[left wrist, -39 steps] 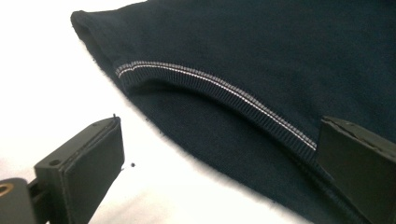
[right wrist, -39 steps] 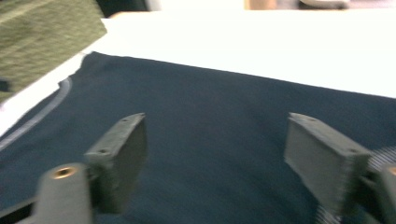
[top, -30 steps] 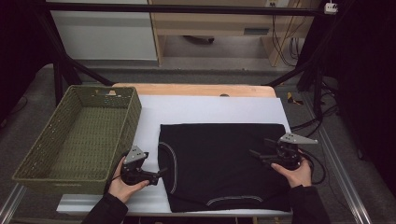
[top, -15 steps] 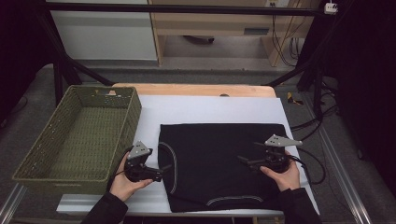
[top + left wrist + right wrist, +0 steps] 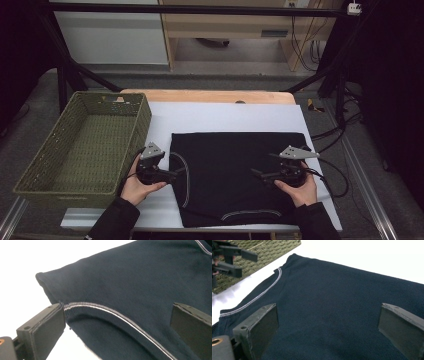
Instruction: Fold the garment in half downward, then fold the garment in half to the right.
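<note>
Both tongs gape wide and grip nothing: the left tongs [image 5: 172, 174] sit at the left edge of a dark folded garment [image 5: 235, 170], their jaws straddling its white-striped hem, while the right tongs [image 5: 260, 174] hover over the garment's right part. The garment lies flat on a white sheet [image 5: 225, 117] covering the bench [image 5: 200, 96]. A green woven basket [image 5: 130, 117] stands just left of the garment, beyond the left tongs.
</note>
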### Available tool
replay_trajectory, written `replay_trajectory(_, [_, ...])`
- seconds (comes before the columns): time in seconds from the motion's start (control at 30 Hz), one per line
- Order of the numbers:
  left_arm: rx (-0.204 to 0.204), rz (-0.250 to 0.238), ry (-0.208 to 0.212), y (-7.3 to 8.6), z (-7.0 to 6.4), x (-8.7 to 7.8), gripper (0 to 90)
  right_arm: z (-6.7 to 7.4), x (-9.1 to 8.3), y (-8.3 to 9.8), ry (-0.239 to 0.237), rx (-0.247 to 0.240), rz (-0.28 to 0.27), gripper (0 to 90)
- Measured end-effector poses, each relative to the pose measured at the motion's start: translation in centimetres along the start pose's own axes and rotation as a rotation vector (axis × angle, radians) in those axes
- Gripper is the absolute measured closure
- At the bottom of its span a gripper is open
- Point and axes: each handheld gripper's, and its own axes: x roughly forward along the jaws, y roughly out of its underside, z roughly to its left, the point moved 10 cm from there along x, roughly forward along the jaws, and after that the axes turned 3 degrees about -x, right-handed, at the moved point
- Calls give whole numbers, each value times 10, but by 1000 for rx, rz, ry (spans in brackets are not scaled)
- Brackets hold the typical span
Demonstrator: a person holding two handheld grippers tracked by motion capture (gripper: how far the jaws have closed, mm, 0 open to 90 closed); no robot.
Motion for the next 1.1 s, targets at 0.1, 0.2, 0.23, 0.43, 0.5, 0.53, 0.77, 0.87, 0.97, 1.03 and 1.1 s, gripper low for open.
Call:
replay_trajectory(0.1, [0,0,-2,-4,2,4,0,0,1,0,3,1,2,40])
replay_trajectory(0.2, [0,0,-10,-7,4,8,0,2,1,1,2,1,6,39])
replay_trajectory(0.23, [1,6,-12,-8,5,10,0,2,1,2,2,-3,7,39])
replay_trajectory(0.43, [-22,6,-42,-16,18,18,0,5,3,2,3,-13,15,37])
replay_trajectory(0.5, [-31,5,-52,-19,23,21,0,7,4,2,1,-16,19,37])
replay_trajectory(0.53, [-34,7,-60,-20,26,23,0,8,4,2,0,-16,19,37])
replay_trajectory(0.77, [-75,29,-120,-21,46,36,0,12,7,2,-1,-24,22,37])
replay_trajectory(0.87, [-84,46,-148,-20,56,44,11,14,8,4,-6,-27,28,37])
replay_trajectory(0.97, [-87,52,-167,-20,63,49,39,15,8,4,-9,-26,26,39])
replay_trajectory(1.03, [-90,51,-186,-20,69,53,65,16,8,4,-9,-26,27,40])
replay_trajectory(1.1, [-87,57,-192,-19,74,56,96,17,9,3,-9,-27,22,41])
